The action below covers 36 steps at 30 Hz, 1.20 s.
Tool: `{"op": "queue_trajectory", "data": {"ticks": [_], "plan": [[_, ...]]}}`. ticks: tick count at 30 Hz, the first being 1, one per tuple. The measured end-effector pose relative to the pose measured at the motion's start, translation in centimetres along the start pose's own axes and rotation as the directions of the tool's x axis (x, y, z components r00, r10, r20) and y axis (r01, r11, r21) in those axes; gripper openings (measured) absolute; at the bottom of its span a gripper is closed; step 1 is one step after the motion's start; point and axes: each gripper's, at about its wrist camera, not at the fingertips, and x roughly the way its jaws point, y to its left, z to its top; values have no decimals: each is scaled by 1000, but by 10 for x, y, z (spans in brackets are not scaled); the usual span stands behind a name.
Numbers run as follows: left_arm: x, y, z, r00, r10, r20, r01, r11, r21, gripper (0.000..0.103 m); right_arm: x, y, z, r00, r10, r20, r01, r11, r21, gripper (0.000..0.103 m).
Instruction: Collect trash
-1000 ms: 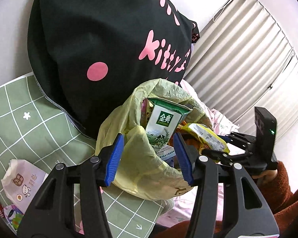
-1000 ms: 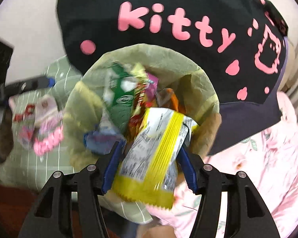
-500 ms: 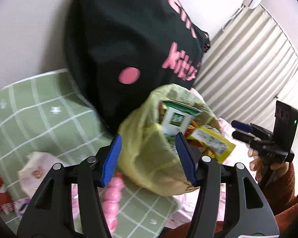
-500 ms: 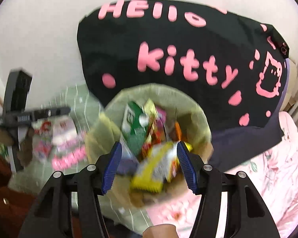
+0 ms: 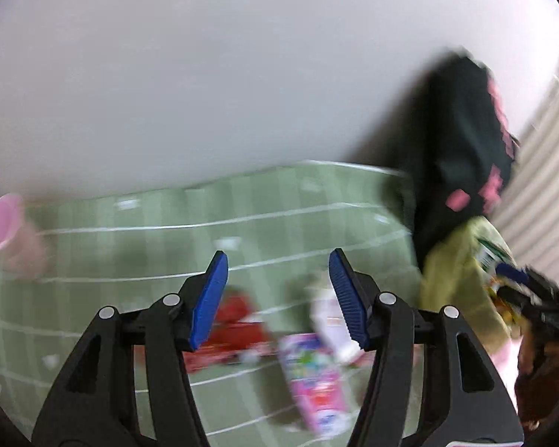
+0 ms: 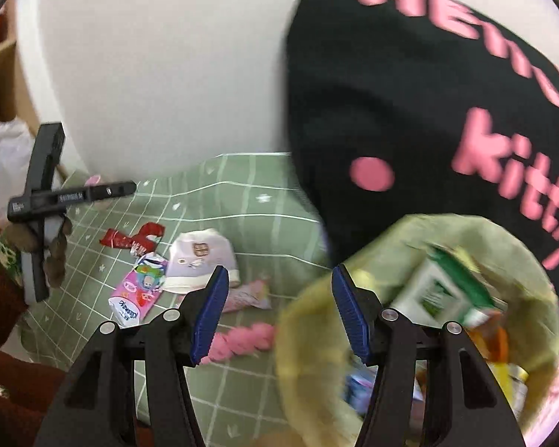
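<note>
My left gripper is open and empty above the green checked blanket. Blurred beneath it lie a red wrapper, a pink packet and a white packet. My right gripper is also open with nothing between its fingers, beside the rim of the yellow-green trash bag. The bag holds a green and white carton and other wrappers. In the right wrist view the red wrapper, pink packet, white packet and a pink lumpy wrapper lie loose on the blanket.
A big black cushion with pink lettering leans on the white wall behind the bag. A pink cup stands at the blanket's far left. A person's hand in a dark red sleeve holds the left gripper. Curtains hang at the right.
The right gripper let go of the yellow wrapper, which fell into the bag, then swung left. The left gripper swung left off the bag and now looks at the trash on the blanket.
</note>
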Motion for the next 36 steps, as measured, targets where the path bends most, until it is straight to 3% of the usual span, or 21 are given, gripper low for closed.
{"op": "queue_trajectory", "data": {"ticks": [4, 10, 14, 21, 26, 31, 34, 36], "plan": [[-13, 32, -10, 999, 36, 14, -35, 998, -61, 57, 25, 25, 2, 1000, 11, -13, -11, 999, -45, 54], [-9, 23, -34, 997, 65, -41, -62, 996, 61, 58, 62, 65, 0, 994, 82, -76, -89, 991, -95, 54], [-14, 24, -45, 997, 58, -55, -55, 997, 50, 58, 87, 93, -4, 982, 113, -149, -136, 978, -156, 54], [-17, 4, -67, 995, -1, -104, 8, 998, 58, 58, 103, 69, -1, 989, -14, -145, -7, 989, -145, 54], [5, -20, -79, 983, -80, -167, 86, 996, 28, 58, 109, 46, -2, 986, 3, -165, -15, 997, -72, 54], [26, -38, -86, 969, -89, -232, 96, 995, 19, 57, 120, 46, -12, 979, -25, -200, 5, 995, -99, 54], [33, -42, -90, 962, -90, -259, 95, 995, 9, 42, 119, 47, -14, 978, -10, -210, -11, 995, -95, 54], [35, -41, -91, 961, -70, -268, 74, 997, 6, 24, 117, 48, -14, 977, 8, -214, -29, 995, -97, 54]]}}
